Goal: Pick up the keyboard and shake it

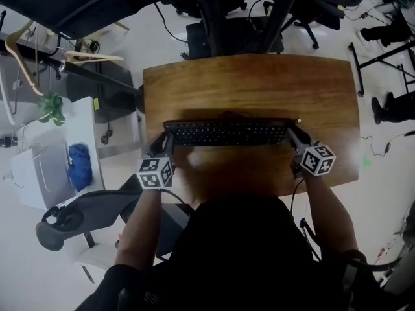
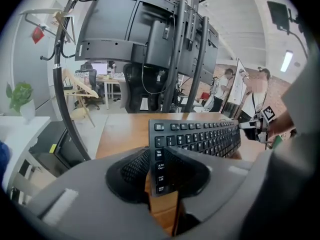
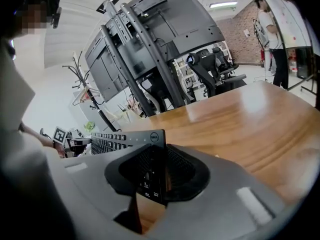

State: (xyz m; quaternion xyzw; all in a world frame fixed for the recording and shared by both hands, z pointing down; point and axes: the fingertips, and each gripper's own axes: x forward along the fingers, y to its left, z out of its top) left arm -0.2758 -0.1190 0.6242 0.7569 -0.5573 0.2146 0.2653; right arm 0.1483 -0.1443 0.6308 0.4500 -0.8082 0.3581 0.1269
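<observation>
Right claw (image 3: 155, 180) gripping keyboard (image 3: 122, 140), Dell logo (image 3: 153, 137)

Head view dim, underexposed, keyboard (image 1: 225, 133) murky; gripper views brighter, fisheye-bent, black corners; ceiling lamp (image 3: 223, 4) glare on tabletop (image 3: 240, 119).

The bench (image 1: 253, 83) is varnished wood with a soft sheen — the keyboard (image 1: 227, 133) matt black plastic — and the left tongs (image 2: 159, 159) and right tongs (image 3: 156, 164) smooth grey plastic with rough black pads (image 2: 132, 166).
</observation>
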